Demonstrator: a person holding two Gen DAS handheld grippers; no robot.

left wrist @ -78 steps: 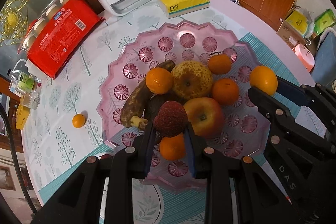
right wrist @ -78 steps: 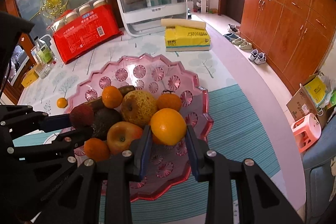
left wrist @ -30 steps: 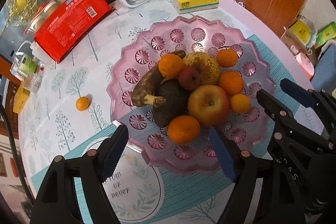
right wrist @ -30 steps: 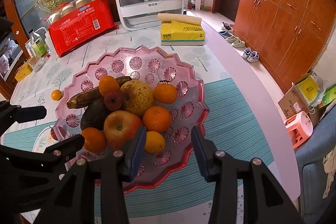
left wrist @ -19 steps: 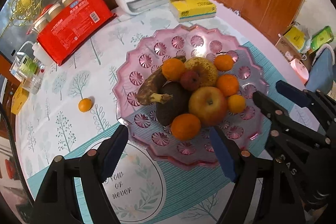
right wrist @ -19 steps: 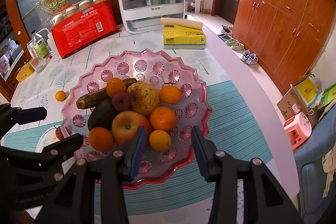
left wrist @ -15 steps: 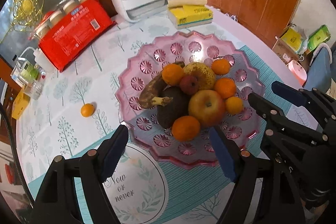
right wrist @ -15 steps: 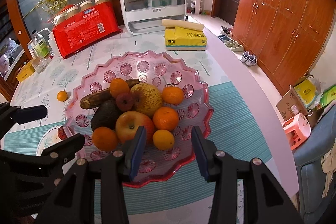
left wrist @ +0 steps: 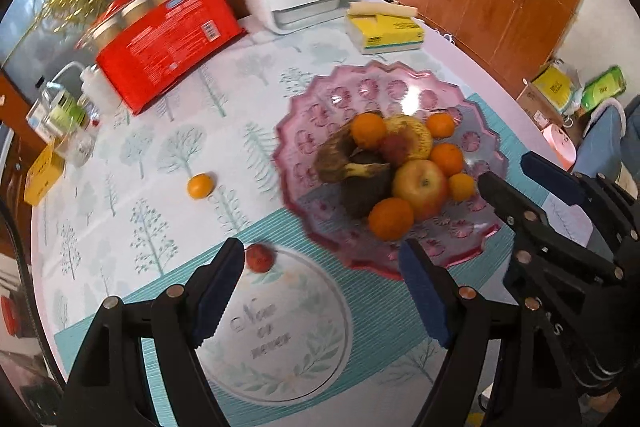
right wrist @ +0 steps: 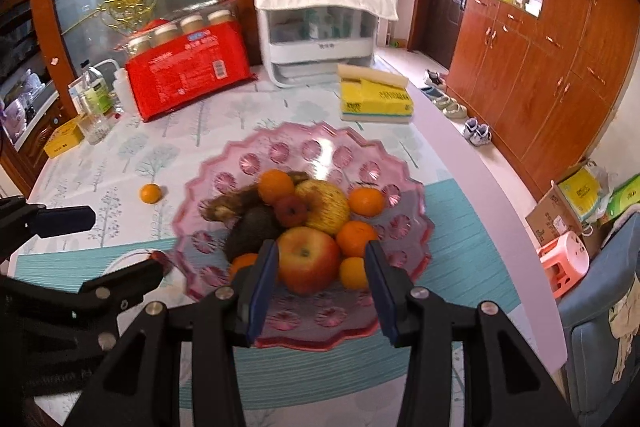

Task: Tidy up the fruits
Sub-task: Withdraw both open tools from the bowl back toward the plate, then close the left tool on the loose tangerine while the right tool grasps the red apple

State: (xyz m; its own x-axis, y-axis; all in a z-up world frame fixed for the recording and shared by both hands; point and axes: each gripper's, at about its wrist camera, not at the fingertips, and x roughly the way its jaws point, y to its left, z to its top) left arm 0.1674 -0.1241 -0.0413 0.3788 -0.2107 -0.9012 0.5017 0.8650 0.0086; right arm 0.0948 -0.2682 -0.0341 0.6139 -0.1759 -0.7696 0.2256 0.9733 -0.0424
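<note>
- Two loose fruits, a small orange tangerine (left wrist: 199,185) and a red lychee (left wrist: 259,257), lie left of the scalloped pink glass dish (left wrist: 320,99), uncollected.
- Both the left gripper (left wrist: 320,291) and right gripper (right wrist: 320,283) hang empty, jaws apart, ready.

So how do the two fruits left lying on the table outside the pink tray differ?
The small orange is orange and smooth; the red fruit is dark red and looks rougher, though the picture is blurred. The small orange lies on the tree-print cloth, well clear of the pink tray; the red fruit sits on the striped mat's round emblem, nearer the open left gripper. Both are small, round, loose, and held by neither gripper.
</note>
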